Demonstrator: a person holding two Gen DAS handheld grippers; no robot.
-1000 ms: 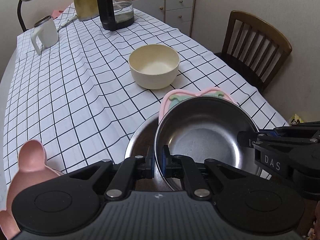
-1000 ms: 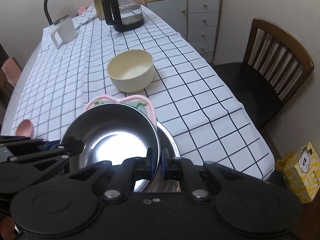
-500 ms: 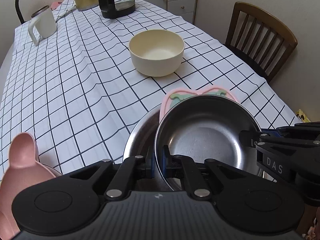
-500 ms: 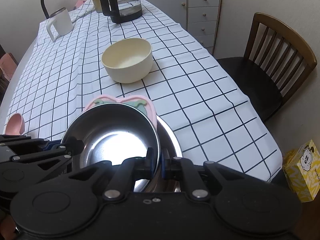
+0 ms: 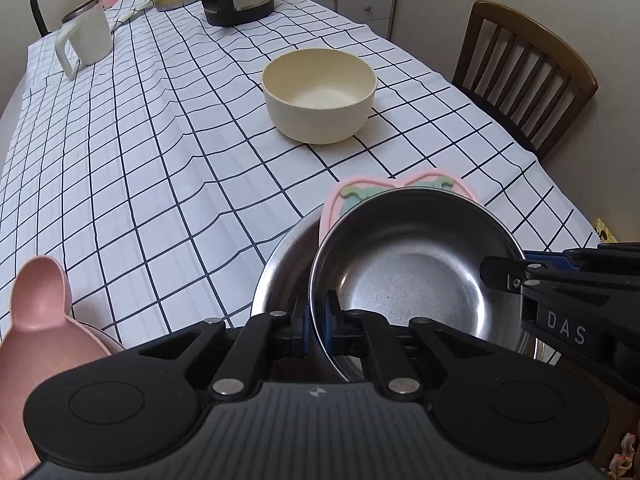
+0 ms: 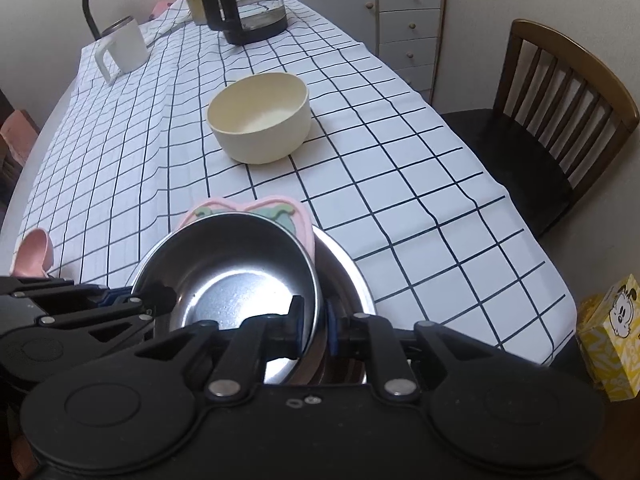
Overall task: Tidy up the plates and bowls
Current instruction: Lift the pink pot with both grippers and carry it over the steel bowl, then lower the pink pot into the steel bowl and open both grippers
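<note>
A shiny round steel bowl (image 5: 408, 280), mouth up and tilted, is held over a larger steel bowl (image 5: 280, 264) and pink plate (image 5: 332, 200). Left tongs (image 5: 318, 320) are clamped on its rim; right tongs (image 6: 314, 326) are opening, rim between them.

Table under checked cloth (image 5: 168, 168): cream bowl (image 5: 320, 96), white mug (image 5: 86, 40), glass kettle (image 6: 248, 8).

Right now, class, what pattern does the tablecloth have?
White tablecloth with a thin dark grid of squares; clearest in the right wrist view.
</note>
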